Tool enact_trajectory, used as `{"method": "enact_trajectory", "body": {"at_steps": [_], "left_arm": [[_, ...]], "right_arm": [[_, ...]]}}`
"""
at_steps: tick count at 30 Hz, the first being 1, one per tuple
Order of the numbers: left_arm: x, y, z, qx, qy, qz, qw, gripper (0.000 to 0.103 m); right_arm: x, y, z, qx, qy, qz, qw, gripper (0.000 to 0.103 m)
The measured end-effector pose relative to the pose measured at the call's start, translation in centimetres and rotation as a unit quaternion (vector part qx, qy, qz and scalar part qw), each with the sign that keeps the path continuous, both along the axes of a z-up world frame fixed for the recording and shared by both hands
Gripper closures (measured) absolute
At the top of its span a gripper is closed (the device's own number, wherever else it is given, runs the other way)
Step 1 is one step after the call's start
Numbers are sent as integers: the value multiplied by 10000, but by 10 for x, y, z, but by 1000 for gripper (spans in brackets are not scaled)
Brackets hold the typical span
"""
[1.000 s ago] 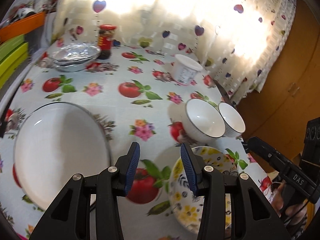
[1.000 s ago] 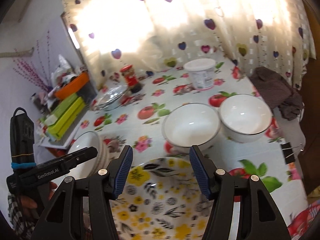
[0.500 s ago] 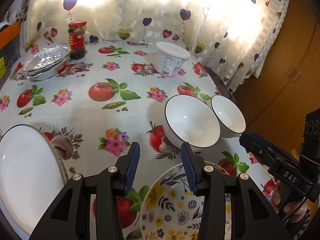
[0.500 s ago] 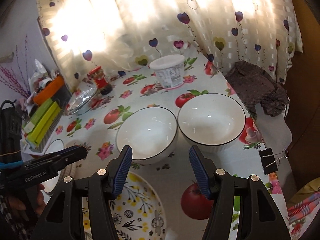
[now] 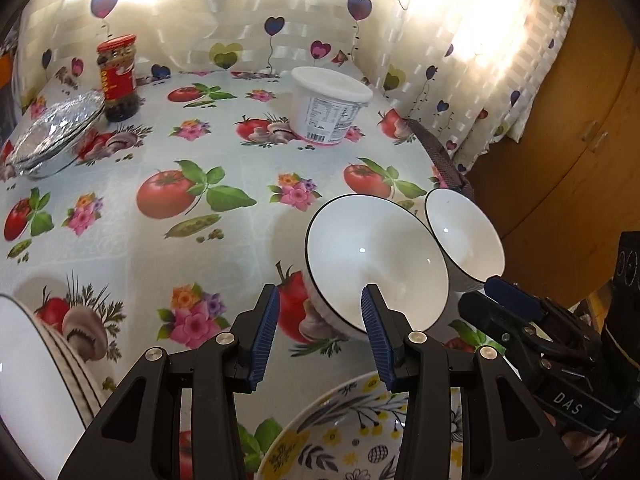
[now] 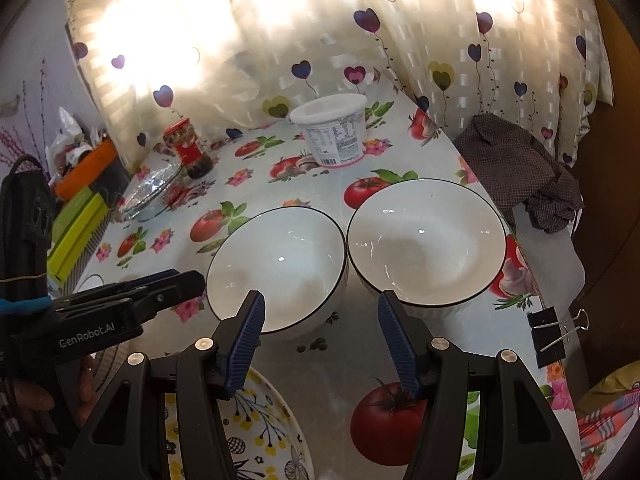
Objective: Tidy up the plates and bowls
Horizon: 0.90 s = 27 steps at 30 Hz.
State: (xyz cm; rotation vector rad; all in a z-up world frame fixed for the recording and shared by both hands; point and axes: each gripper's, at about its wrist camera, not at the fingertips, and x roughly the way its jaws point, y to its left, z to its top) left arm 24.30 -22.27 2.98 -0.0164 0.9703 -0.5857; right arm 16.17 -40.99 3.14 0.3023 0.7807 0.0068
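1. Both grippers have come forward over the table since a second ago: the two white bowls now fill the middle of each view, the flowered plate has slid to the bottom edge, and the right gripper's jaws have just been closing a little with nothing between them.
2. Left white bowl (image 6: 280, 268) and right white bowl (image 6: 424, 240) stand upright side by side, rims almost touching; both are empty.
3. Left gripper (image 5: 318, 334) is partly open and holds nothing; the left bowl's near rim shows between its blue pads, whether touching I cannot tell.
4. Right gripper (image 6: 320, 340) is also partly open and empty, hovering over the tablecloth just in front of the gap between the bowls.
5. Flowered plate (image 6: 264, 432) lies empty on the tablecloth (image 5: 200, 248) below the grippers, near the bowls.
6. White plates (image 5: 36, 392) sit stacked at the left edge, well apart from the bowls; the top one is empty.
7. Farther back stand a lidded white tub (image 5: 328, 106), a red-labelled jar (image 5: 119, 78) with dark contents, and a foil-covered dish (image 5: 56, 132) just beside the jar.
8. Dark cloth (image 6: 520, 168) lies bunched at the table's right edge.
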Motion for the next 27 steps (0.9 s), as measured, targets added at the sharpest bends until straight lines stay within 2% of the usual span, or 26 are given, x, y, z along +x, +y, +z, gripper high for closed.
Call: {"method": "enact_trajectory", "body": {"at_steps": [6,15,21,24,27], "left_arm": [[6,-8,-5,307,-133,12,9994,59],[15,-17,-13,511,-134,-70,9986,59],[19,-22,-21,591,-72,-74,9982,59],[21,-21,-23,565,-55,-69,9984,67],[21,-23,-23,560,-58,-107,9984,68]], "right_arm": [[12,4,-9,-70,125,98,9998,62],[28,2,-22,45,308,121,9994,73],[33,0,-26,73,335,103,9994,75],[37,0,-27,86,355,86,9993,76],[39,-1,-29,97,370,58,9993,76]]}}
